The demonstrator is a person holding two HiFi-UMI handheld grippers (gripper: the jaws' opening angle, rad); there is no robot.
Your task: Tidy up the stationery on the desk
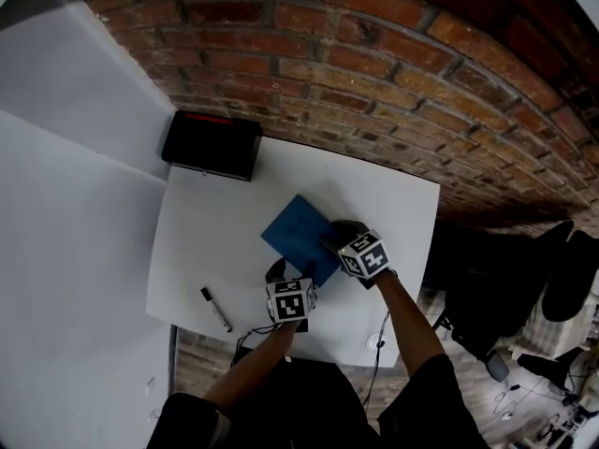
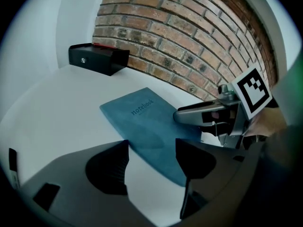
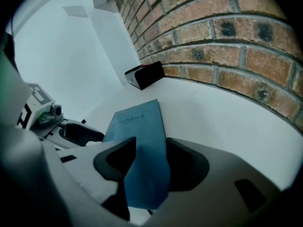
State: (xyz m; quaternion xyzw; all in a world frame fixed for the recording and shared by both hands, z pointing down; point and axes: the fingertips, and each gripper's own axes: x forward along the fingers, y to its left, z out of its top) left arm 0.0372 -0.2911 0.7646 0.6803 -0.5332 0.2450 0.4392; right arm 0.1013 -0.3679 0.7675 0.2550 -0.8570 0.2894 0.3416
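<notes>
**Blue notebook gripped at its near end by the right tongs**

The right tongs (image 3: 150, 148) are closed on the near end of the blue notebook (image 3: 135, 122), whose cover fills the gap between the two jaws. The left tongs (image 2: 151, 148) are held wide open with nothing gripped. One edge of the notebook is seen through their gap, just beyond the jaw tips. Both tongs are held close beside each other at the notebook's near corner.

The notebook is placed near the middle of the white table (image 1: 215, 241), with the word "notebook" stamped on its cover. A marker (image 1: 215, 309) is seen lying by the table's near left edge, well apart from the notebook. A black box (image 1: 211, 144) with a red strip on top is set at the far left corner, close to the brick wall (image 1: 374, 64).
</notes>
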